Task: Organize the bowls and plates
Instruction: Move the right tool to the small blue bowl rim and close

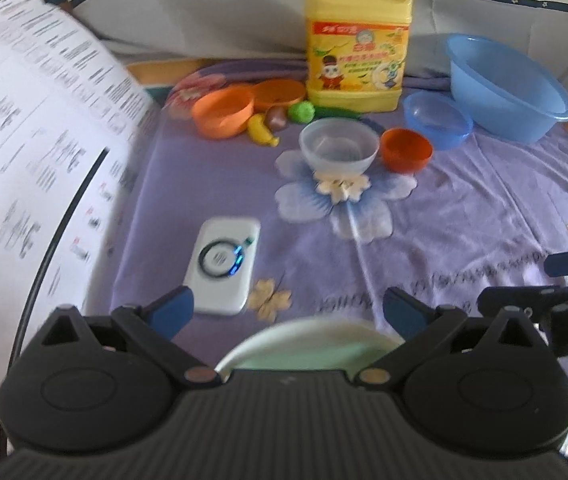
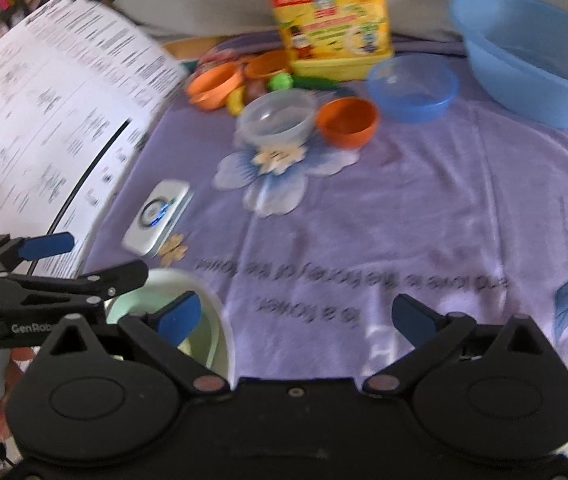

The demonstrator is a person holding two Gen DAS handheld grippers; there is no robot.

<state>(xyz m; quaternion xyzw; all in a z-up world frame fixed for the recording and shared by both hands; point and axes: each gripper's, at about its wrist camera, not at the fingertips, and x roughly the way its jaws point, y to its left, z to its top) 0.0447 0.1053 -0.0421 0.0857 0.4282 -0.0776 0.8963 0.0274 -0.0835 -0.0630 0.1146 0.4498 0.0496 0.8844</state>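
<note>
While blurred, pale green bowl just below wide-spread left gripper.

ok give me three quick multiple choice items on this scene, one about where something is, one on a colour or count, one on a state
1. Where is the small orange bowl relative to the clear bowl?
A. Stacked inside it
B. Beside it, on its right in the left wrist view
C. Behind the yellow jug

2. How many blue bowls or basins are on the purple cloth?
A. One
B. Two
C. Four

3. How do the jaws of the left gripper stand?
A. Open, holding nothing
B. Shut on the clear bowl
C. Shut on the white device

Answers:
1. B: the two bowls sit side by side in front of the yellow jug.
2. B: a small blue bowl and a large blue basin are the only blue ones.
3. A: the fingertips are wide apart, with only the pale green dish below them; the white device lies free.
</note>
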